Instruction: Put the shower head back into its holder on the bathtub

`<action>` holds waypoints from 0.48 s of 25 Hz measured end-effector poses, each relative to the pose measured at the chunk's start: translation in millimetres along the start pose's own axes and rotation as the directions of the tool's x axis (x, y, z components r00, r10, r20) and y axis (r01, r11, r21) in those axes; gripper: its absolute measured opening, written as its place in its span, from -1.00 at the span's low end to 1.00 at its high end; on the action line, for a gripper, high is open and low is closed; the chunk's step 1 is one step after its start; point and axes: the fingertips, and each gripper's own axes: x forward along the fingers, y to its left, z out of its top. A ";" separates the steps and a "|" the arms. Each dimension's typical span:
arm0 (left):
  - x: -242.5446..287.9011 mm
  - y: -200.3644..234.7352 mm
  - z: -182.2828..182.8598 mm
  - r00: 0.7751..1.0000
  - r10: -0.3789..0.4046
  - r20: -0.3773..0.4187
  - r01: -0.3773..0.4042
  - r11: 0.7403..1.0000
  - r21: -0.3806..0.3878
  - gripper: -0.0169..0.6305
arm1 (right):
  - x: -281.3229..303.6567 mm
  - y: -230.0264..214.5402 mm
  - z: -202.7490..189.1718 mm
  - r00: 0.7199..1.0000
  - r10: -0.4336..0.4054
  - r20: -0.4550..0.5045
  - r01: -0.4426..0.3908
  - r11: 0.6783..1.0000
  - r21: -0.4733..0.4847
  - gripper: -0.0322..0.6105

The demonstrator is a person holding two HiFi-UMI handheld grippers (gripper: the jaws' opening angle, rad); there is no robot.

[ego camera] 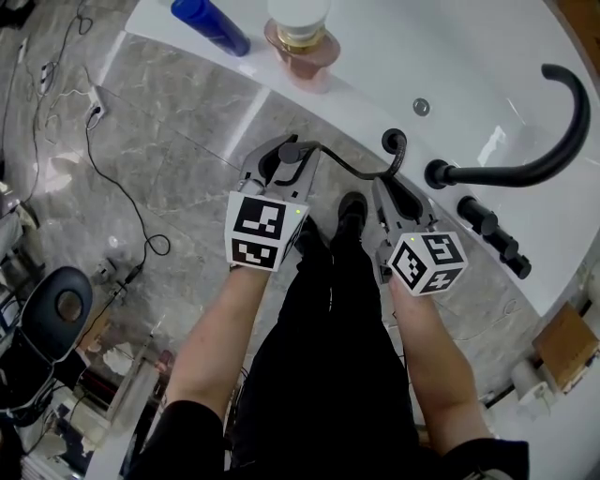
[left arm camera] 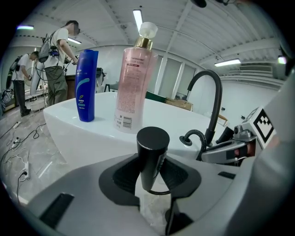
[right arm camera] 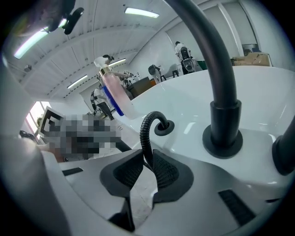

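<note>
The black cylindrical shower head point(left arm camera: 152, 156) stands between the jaws of my left gripper point(left arm camera: 152, 174), which is shut on it. In the head view that gripper point(ego camera: 281, 157) holds the shower head point(ego camera: 289, 150) just off the white bathtub rim point(ego camera: 375, 84). Its black ribbed hose point(ego camera: 352, 169) curves right into a round black holder hole point(ego camera: 394, 141) in the rim. My right gripper point(ego camera: 394, 192) is shut on the hose point(right arm camera: 147, 143) a short way from the hole point(right arm camera: 163, 126), seen along its jaws point(right arm camera: 146, 168).
A tall black arched faucet point(ego camera: 553, 141) and black tap handles point(ego camera: 492, 225) stand on the rim to the right. A blue bottle point(ego camera: 211, 23) and a pink pump bottle point(ego camera: 300, 33) stand at the far left of the rim. Cables point(ego camera: 112, 169) lie on the marble floor.
</note>
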 end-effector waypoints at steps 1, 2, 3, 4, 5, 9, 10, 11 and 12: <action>0.1 0.0 0.7 1.000 0.000 0.000 0.000 1.000 0.000 -0.51 | -2.6 -1.9 0.4 1.000 -0.004 0.001 0.004 1.000 0.008 -0.67; 0.3 0.1 1.5 1.000 0.000 0.001 0.000 1.000 0.000 -0.51 | -5.2 -4.3 0.9 1.000 -0.009 0.002 0.009 1.000 0.015 -0.67; 0.5 0.1 2.3 1.000 0.001 0.001 -0.001 1.000 0.000 -0.51 | -7.6 -6.8 1.6 1.000 -0.014 0.004 0.014 1.000 0.021 -0.67; 0.8 0.1 2.9 1.000 0.001 0.002 -0.001 1.000 0.000 -0.51 | -9.5 -9.3 2.6 1.000 -0.018 0.007 0.018 0.999 0.026 -0.67; 1.2 0.0 3.3 1.000 0.002 0.002 -0.002 1.000 0.000 -0.51 | -11.1 -11.6 4.0 1.000 -0.021 0.009 0.021 0.999 0.030 -0.67; 3.8 -1.0 1.9 1.000 0.003 -0.001 -0.003 1.000 -0.002 -0.51 | -13.7 -19.6 10.2 0.999 -0.029 0.016 0.029 0.998 0.049 -0.67; 4.6 -1.4 1.4 1.000 0.004 -0.002 -0.004 1.000 -0.002 -0.51 | -13.4 -20.9 11.2 0.999 -0.030 0.015 0.029 0.998 0.056 -0.67; 5.4 -1.8 1.1 1.000 0.005 -0.003 -0.005 1.000 -0.003 -0.51 | -12.9 -21.5 11.3 1.000 -0.028 0.013 0.028 0.998 0.060 -0.66; 6.1 -2.3 0.8 1.000 0.005 -0.003 -0.005 1.000 -0.003 -0.51 | -12.3 -21.3 10.3 1.000 -0.025 0.009 0.025 0.998 0.062 -0.66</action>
